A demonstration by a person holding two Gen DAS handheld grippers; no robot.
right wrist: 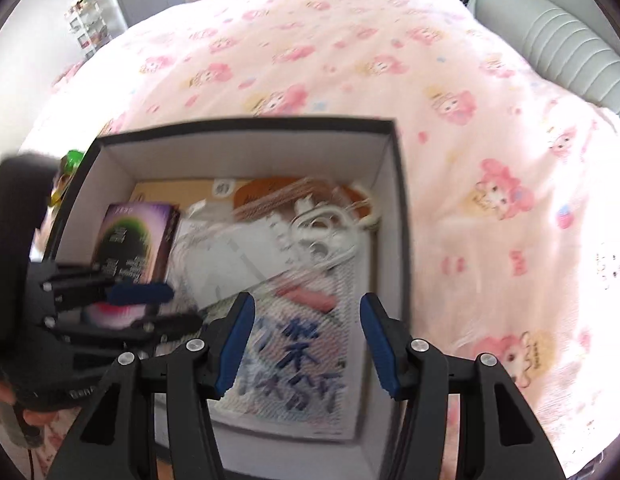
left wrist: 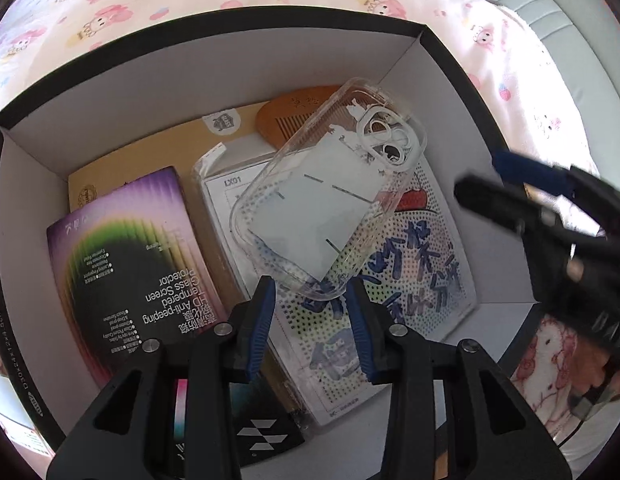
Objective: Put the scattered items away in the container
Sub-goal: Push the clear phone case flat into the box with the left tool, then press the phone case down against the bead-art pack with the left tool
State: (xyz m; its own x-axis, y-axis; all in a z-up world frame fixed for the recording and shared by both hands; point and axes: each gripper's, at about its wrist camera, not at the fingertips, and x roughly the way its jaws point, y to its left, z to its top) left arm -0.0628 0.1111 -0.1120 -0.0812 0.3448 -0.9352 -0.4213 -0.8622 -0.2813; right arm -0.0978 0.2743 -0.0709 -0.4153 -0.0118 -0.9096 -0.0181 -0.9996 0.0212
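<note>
I am holding 2 grippers over 1 open black box [left wrist: 230,24] that is sitting on the bed's pink cartoon-print cover [right wrist: 450,100]. In the left wrist view my left gripper [left wrist: 310,300] is at the lower centre of the frame, its 2 blue-padded fingers [left wrist: 262,320] standing apart; the lower corner of 1 clear phone case [left wrist: 326,200] is lying between them, and I cannot tell whether the pads are touching it. My right gripper [right wrist: 308,344], at the lower centre of its own view, is standing with its 2 fingers wide apart and nothing between them.

Inside the box I am counting 5 things: 1 purple screen-protector box [left wrist: 138,256] at the left, 1 dotted printed card in a sleeve [left wrist: 390,272] at the centre, the phone case lying tilted on top of it, 1 wooden comb [left wrist: 286,116] at the upper centre, and 1 tan flat package [left wrist: 158,156] underneath.
</note>
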